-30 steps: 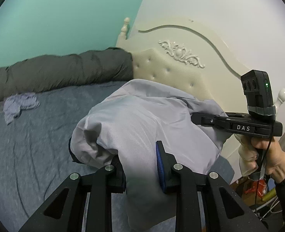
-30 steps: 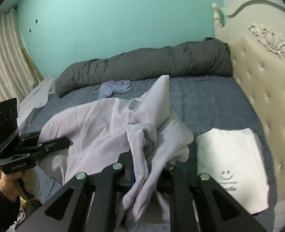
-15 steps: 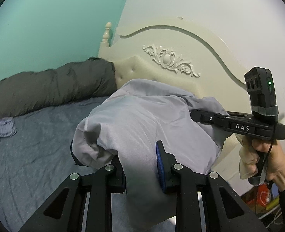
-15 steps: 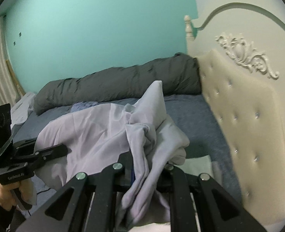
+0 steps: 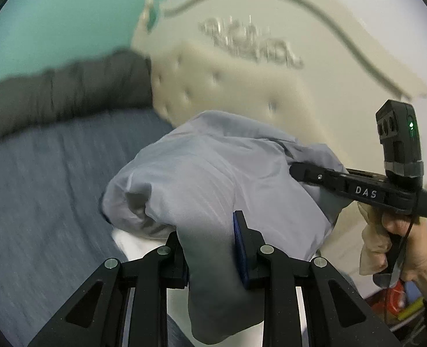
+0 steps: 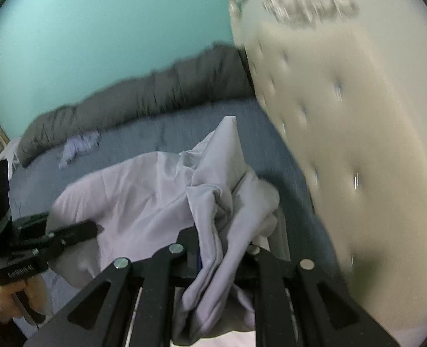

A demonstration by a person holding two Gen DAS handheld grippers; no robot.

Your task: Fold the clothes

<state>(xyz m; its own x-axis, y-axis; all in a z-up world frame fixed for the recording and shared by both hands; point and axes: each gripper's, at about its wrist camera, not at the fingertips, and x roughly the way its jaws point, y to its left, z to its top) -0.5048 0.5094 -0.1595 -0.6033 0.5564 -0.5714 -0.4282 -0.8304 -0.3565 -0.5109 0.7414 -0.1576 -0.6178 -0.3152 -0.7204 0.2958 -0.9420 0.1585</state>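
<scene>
A pale lilac garment hangs bunched between both grippers above the bed. My left gripper is shut on a thick fold of it, which droops below the jaws. In the right wrist view the same lilac garment spreads toward the left, and my right gripper is shut on a twisted bunch of it. The right gripper's body, held in a hand, shows at the right of the left wrist view. A folded white cloth lies on the bed just under the garment.
A cream tufted headboard stands close on the right. The blue-grey bed sheet stretches left, with a rolled dark grey duvet along the teal wall. A small crumpled lilac cloth lies by the duvet. Clutter sits on the floor beside the bed.
Both grippers have carried the garment toward the headboard and lower. The headboard now fills more of both views, and the folded white cloth has come directly under the garment.
</scene>
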